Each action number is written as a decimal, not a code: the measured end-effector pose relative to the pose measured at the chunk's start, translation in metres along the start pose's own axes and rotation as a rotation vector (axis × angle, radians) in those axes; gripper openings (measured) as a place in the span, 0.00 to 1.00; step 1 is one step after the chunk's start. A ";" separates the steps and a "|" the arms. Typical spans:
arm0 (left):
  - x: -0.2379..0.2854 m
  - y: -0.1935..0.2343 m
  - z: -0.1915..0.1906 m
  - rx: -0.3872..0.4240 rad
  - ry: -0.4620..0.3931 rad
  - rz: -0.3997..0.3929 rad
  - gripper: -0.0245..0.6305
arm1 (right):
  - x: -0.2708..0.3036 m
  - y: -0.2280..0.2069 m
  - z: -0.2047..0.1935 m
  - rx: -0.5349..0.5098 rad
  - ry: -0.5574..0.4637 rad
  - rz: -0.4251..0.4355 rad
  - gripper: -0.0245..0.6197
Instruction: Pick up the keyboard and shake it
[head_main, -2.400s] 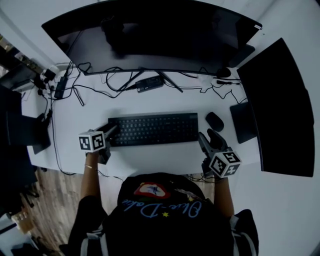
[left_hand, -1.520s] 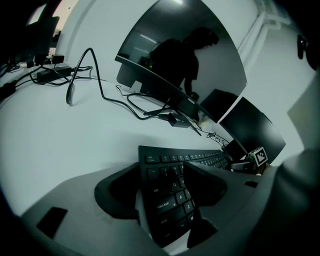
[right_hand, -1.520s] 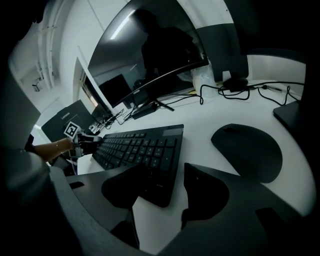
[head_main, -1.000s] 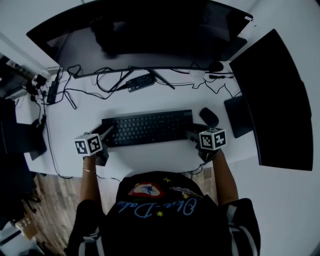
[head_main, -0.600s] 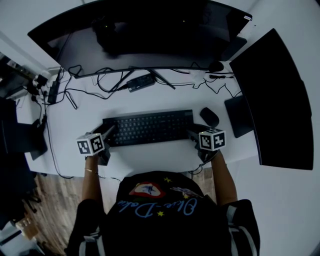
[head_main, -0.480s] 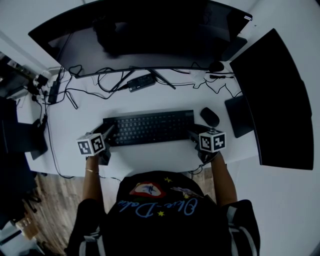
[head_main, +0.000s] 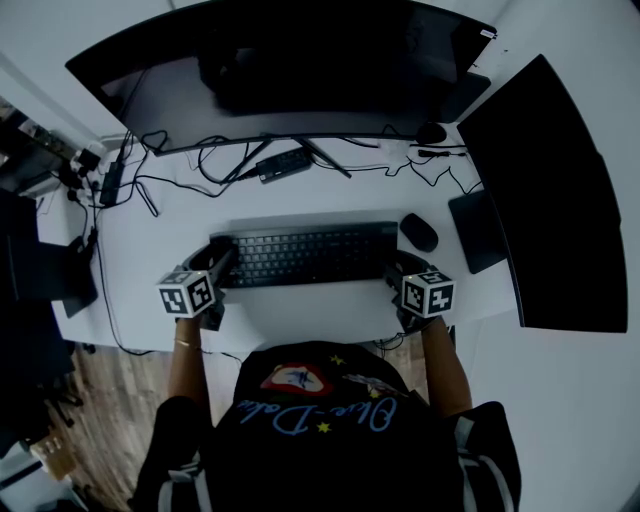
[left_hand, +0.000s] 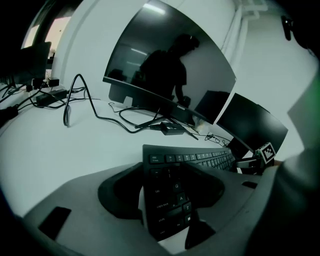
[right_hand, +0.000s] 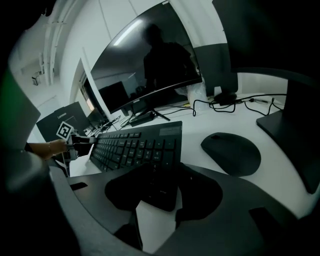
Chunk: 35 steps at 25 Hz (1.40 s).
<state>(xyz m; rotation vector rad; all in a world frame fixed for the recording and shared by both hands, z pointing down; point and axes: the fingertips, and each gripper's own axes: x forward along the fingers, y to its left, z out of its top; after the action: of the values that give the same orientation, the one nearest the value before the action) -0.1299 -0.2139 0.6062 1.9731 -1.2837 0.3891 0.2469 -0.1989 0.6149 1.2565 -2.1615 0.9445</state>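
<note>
A black keyboard (head_main: 305, 255) lies across the white desk (head_main: 300, 310) in front of me. My left gripper (head_main: 222, 262) is at its left end and my right gripper (head_main: 393, 270) at its right end. In the left gripper view the keyboard's (left_hand: 200, 160) left key columns run between the jaws of the left gripper (left_hand: 167, 192), which are closing round them. In the right gripper view the keyboard's (right_hand: 135, 145) right corner sits between the closing jaws of the right gripper (right_hand: 162, 192). I see no firm press by either pair of pads.
A black mouse (head_main: 419, 232) sits just right of the keyboard, close to the right gripper. A wide curved monitor (head_main: 290, 70) stands behind, with cables (head_main: 200, 170) and an adapter under it. A second dark monitor (head_main: 545, 200) stands at the right. The desk's front edge is near my body.
The right gripper has swung in from the desk's front right to the keyboard's right end. Both grippers have moved further onto the keyboard's ends, and the jaws have narrowed.
</note>
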 end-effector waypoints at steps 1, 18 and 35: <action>-0.003 -0.001 0.003 0.009 -0.011 0.006 0.36 | -0.002 0.000 0.003 -0.003 -0.018 -0.005 0.30; -0.039 -0.027 0.043 0.130 -0.244 -0.014 0.36 | -0.040 0.016 0.045 -0.104 -0.241 -0.049 0.30; -0.080 -0.056 0.085 0.247 -0.435 0.000 0.36 | -0.078 0.033 0.078 -0.168 -0.412 -0.065 0.30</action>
<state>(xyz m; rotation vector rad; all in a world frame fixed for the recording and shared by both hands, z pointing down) -0.1288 -0.2095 0.4765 2.3549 -1.5616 0.1221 0.2504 -0.2028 0.4997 1.5300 -2.4265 0.4947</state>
